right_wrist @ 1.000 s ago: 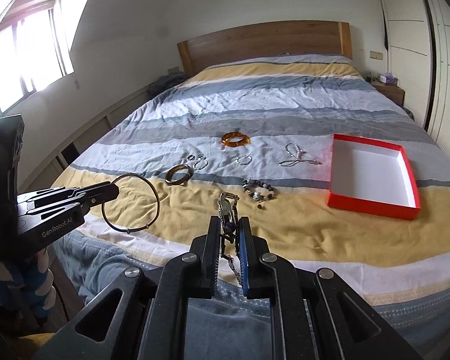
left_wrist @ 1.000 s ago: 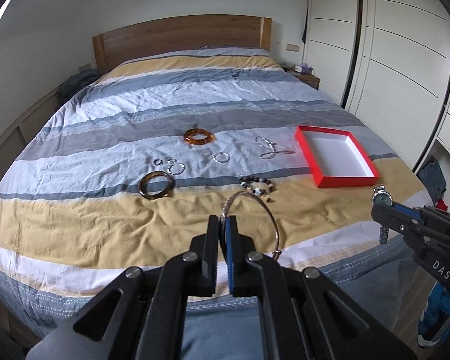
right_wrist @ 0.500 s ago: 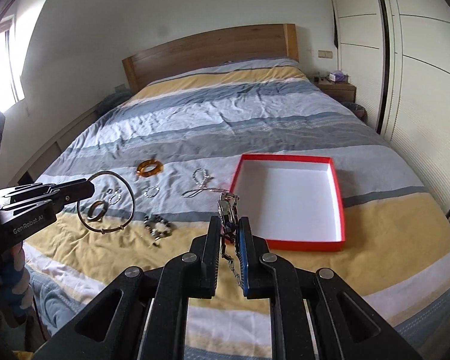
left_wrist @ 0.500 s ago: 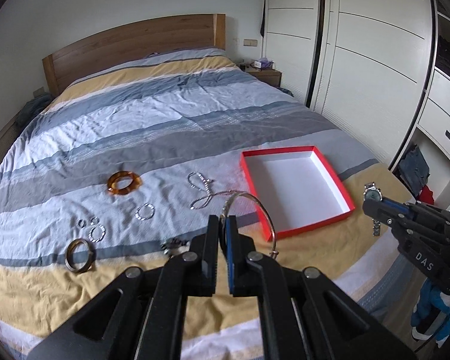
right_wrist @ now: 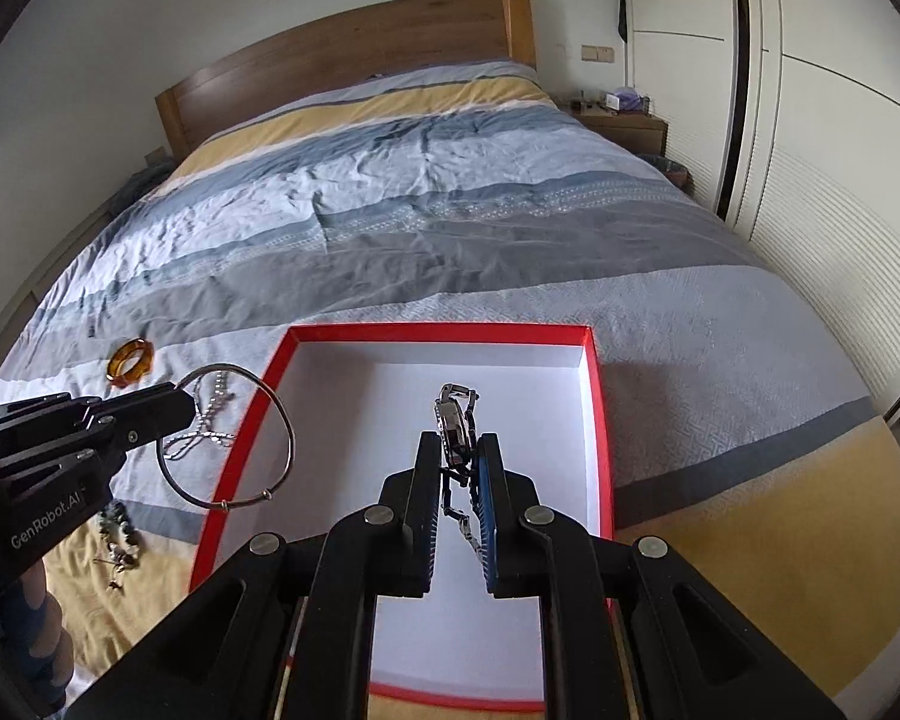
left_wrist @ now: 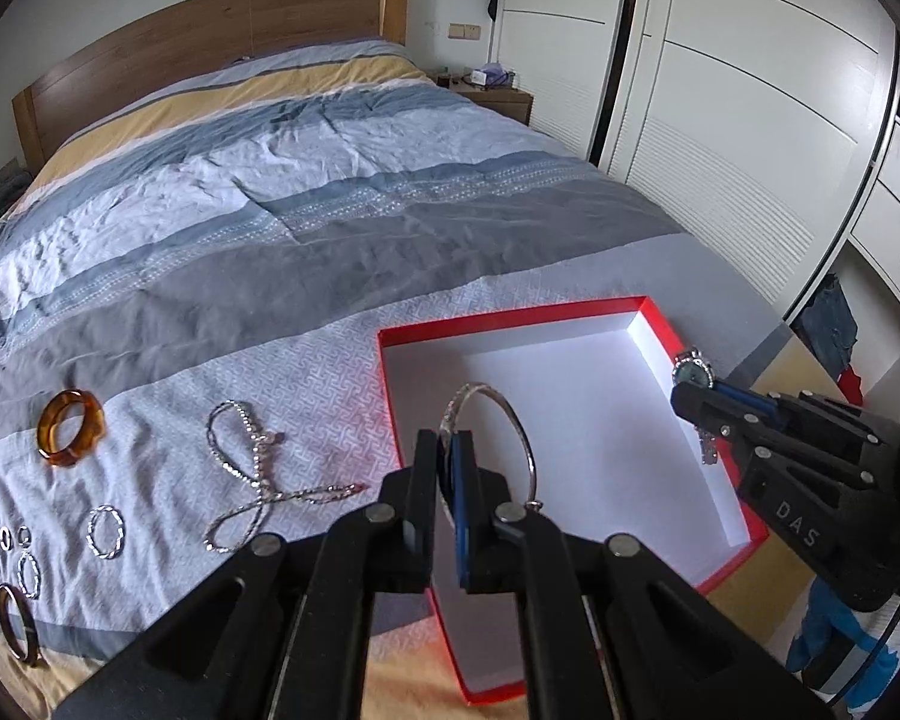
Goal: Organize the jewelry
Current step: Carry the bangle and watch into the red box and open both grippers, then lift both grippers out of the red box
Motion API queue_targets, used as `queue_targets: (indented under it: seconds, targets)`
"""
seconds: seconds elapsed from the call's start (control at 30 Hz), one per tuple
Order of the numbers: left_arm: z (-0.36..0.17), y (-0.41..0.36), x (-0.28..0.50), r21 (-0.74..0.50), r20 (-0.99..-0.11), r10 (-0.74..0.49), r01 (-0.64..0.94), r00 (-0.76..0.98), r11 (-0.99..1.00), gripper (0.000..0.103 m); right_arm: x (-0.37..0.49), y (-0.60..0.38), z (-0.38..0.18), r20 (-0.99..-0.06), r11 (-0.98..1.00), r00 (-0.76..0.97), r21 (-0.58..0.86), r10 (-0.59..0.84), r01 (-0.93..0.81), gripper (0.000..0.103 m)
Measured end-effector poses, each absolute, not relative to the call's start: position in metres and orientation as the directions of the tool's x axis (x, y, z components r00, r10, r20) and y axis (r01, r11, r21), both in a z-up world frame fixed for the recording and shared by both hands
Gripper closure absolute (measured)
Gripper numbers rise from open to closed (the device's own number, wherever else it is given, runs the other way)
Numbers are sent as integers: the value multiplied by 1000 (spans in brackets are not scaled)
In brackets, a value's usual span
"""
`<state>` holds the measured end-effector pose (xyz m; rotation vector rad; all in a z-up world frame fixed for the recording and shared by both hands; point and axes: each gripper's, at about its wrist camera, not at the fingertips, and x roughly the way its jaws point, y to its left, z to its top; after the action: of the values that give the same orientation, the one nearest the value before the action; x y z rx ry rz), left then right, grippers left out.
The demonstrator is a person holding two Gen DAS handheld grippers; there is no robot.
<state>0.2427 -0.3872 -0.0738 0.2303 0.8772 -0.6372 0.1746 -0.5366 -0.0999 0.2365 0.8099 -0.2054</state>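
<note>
Right now your left gripper is clamped tight on a thin silver bangle, which stands up from the pads as a hoop over the red box. In the right wrist view that same bangle hangs across the box's left wall, part over the white floor and part over the bedspread.

Your right gripper is closed on a steel watch: the case sits between the pads and the link band trails down between the fingers (the loose end dangles towards the camera). It hovers over the middle of the box. From the left wrist camera you see the watch at 3 o'clock, just past the box's right wall.

On the bedspread, seen from the left wrist, the rest of the jewelry lies to the left of the box:
- a silver chain necklace at 9 o'clock, nearest the box;
- an amber bangle further out at 9 o'clock;
- a twisted silver ring and three smaller rings at 8 o'clock;
- a dark brown bangle at the frame's lower left edge.

A beaded bracelet shows only in the right wrist view, at 8 o'clock below your left gripper.
</note>
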Motion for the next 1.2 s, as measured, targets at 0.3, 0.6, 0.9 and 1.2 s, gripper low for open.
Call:
queue_targets:
  seconds: [0.3, 0.6, 0.9, 1.2]
  targets:
    - [-117, -418, 261, -95, -837, -391, 603, 382, 792, 99, 215, -562, -145, -828, 949, 559, 136, -50, 285, 91]
    - [-137, -420, 259, -95, -863, -371, 610, 343, 786, 97, 214, -550, -161, -864, 963, 497, 56, -86, 265, 90]
    - [-107, -397, 244, -108, -822, -410, 598, 396, 794, 84, 195, -553, -148, -860, 956, 494, 23, -131, 294, 63]
    - [-47, -323, 193, -90, -765, -421, 565, 488, 820, 76, 139, -486, -79, -789, 943, 565, -49, -239, 330, 48]
